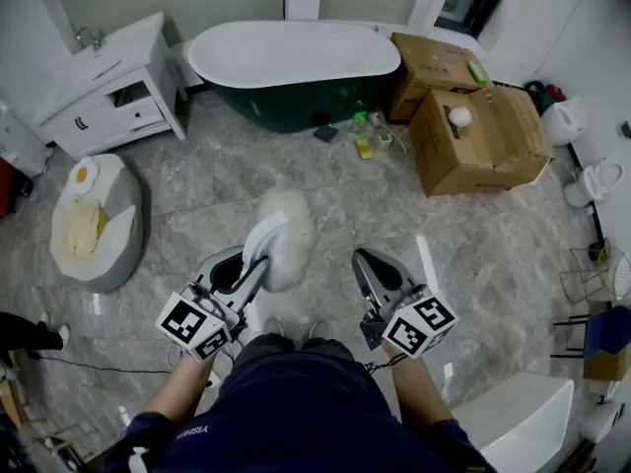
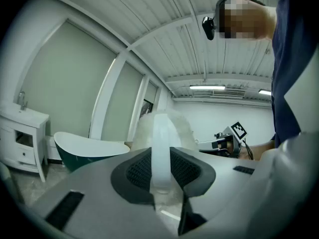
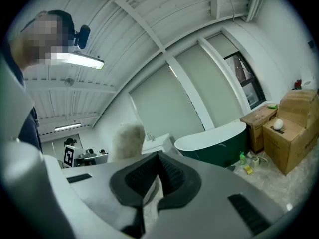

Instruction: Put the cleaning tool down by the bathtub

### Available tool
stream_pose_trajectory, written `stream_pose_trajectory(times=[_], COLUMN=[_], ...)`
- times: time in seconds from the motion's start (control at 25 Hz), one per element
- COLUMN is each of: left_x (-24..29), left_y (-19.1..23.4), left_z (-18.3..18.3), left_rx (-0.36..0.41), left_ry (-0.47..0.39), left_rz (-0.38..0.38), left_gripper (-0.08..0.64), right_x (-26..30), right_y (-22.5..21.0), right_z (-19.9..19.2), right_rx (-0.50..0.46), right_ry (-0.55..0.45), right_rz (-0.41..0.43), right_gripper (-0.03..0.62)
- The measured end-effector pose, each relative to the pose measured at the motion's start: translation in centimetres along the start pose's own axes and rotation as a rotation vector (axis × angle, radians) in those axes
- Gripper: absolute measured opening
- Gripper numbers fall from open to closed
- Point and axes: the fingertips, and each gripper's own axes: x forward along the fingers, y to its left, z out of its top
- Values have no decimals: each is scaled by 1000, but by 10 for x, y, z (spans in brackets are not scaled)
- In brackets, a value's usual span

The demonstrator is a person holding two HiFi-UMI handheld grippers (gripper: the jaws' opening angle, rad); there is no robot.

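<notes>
1. The grey marbled tile floor (image 1: 207, 180) fills most of the head view. In the gripper views, pale walls rise to a white ribbed ceiling (image 2: 164, 29) with strip lights.
2. A dark green bathtub (image 1: 296, 77) with a white rim stands at the far wall. Left of it is a white vanity cabinet (image 1: 104, 92).
3. Two cardboard boxes (image 1: 478, 141) sit on the floor just right of the tub. A few small bottles (image 1: 361, 123) and bits lie on the tiles between the boxes and the tub.
4. A grey cushion (image 1: 99, 230) with pale soft items on top lies on the floor at the left, well away from the tub.
5. The left gripper (image 1: 252, 260) is closed on the white handle of the cleaning tool (image 1: 286, 227). The handle stands upright between the ribbed pads. Its fluffy white head sticks out beyond the jaws.
6. The tool is held in the air above the open floor near the person, well apart from the bathtub.
7. The right gripper (image 1: 366, 261) is beside the left one, its jaws together with nothing between them.
</notes>
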Motion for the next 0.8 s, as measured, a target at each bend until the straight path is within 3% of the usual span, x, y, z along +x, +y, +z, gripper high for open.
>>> stream_pose_trajectory(times=[0.44, 0.8], left_x=[7, 10], left_y=[-4, -12], left_z=[-1, -6], left_rx=[0, 1], left_ry=[4, 12], left_rz=[12, 25], left_gripper=[107, 107], right_x=[3, -6], right_y=[-9, -16], right_z=[-6, -8], right_rx=[-46, -8], right_ry=[71, 68], right_rz=[-33, -18], right_gripper=[5, 5])
